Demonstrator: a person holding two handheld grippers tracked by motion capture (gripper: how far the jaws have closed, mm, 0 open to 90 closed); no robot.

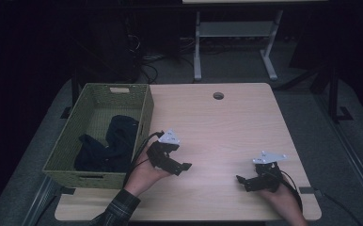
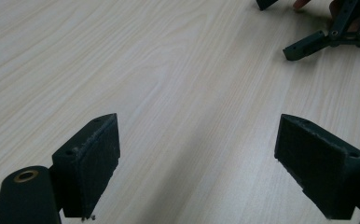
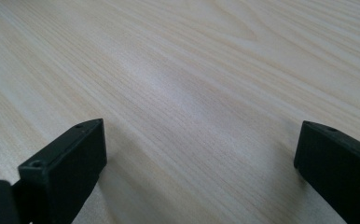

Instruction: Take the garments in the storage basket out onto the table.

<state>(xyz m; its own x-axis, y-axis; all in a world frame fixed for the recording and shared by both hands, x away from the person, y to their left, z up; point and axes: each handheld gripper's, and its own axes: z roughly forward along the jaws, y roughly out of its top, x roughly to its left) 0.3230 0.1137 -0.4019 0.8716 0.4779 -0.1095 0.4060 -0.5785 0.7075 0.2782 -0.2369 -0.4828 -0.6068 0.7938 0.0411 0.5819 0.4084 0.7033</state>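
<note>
Left gripper [image 1: 182, 165] just right of the green woven basket [image 1: 62, 149] holding dark cloth [image 1: 111, 143], jaws spread, right gripper [image 1: 241, 181] farther right on the pale wooden table [image 1: 217, 127], jaws spread, nothing held.

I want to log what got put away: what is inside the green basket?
A heap of dark clothing lies inside the green basket, toward its near end. The far floor is bare. Anything beneath the heap is covered.

Light wooden table [image 1: 226, 127] with a round cable hole [image 1: 218, 96] near its far edge. Beyond it on the dark floor, white legs of another desk [image 1: 197, 52] and a tangle of black cables [image 1: 146, 63].
</note>
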